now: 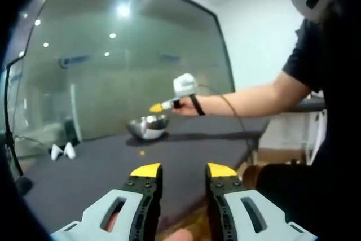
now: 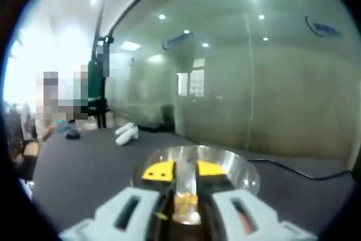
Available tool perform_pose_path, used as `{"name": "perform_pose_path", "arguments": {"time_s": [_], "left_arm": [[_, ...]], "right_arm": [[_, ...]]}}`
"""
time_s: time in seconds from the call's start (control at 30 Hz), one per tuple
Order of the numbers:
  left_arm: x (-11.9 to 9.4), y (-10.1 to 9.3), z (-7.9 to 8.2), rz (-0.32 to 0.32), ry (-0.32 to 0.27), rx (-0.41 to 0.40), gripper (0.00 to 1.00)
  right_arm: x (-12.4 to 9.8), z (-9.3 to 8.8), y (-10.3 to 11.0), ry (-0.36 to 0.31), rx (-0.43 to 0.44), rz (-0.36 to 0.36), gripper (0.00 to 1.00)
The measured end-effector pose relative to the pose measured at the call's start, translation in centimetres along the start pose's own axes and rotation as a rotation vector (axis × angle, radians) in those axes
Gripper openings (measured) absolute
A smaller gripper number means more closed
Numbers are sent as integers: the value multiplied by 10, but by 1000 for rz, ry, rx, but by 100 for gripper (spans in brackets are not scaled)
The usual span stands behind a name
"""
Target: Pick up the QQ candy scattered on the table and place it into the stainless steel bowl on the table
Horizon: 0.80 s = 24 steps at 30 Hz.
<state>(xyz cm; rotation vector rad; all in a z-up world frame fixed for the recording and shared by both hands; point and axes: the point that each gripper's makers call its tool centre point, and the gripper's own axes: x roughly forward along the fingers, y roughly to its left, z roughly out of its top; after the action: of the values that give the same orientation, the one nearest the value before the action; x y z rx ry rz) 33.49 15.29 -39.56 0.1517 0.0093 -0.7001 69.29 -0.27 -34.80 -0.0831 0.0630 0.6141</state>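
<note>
Left gripper view far across table, right gripper view close above shared bowl

One bowl; two candies; two white objects

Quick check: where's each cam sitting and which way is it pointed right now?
Left gripper view: rides the left gripper, held back from the dark table, facing the steel bowl; the person's arm holds the right gripper over it.
Right gripper view: rides the right gripper, looking down its fingers, shut on a candy packet, over the bowl.
Shared: bowl, table, glass wall.
</note>
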Motion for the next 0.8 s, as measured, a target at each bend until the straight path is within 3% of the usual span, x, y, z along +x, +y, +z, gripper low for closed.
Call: {"name": "perform_pose_path", "arguments": {"time_s": [0.17, 0.27, 0.37, 0.43, 0.57, 0.63, 0.8], "left_arm": [[-1, 0, 0, 3, -1, -1, 32], [-3, 1, 0, 8, -2, -2, 32], [-5, 1, -1, 8, 14, 4, 32], [-7, 1, 0, 7, 17, 12, 32], [-10, 4, 1, 15, 14, 12, 32], [-9, 4, -1, 14, 21, 14, 32], [-5, 0, -1, -1, 22, 21, 32]], "right_arm": [[-12, 4, 11, -11, -3, 15, 14], [-24, 1, 34, -24, -10, 83, 14], [-40, -17, 77, -19, 8, 256, 14], [-53, -31, 98, -2, -24, 325, 14], [-66, -63, 125, 53, -40, 412, 15], [-70, -74, 131, 69, -58, 419, 16], [-74, -84, 134, 60, -7, 446, 16]]}}
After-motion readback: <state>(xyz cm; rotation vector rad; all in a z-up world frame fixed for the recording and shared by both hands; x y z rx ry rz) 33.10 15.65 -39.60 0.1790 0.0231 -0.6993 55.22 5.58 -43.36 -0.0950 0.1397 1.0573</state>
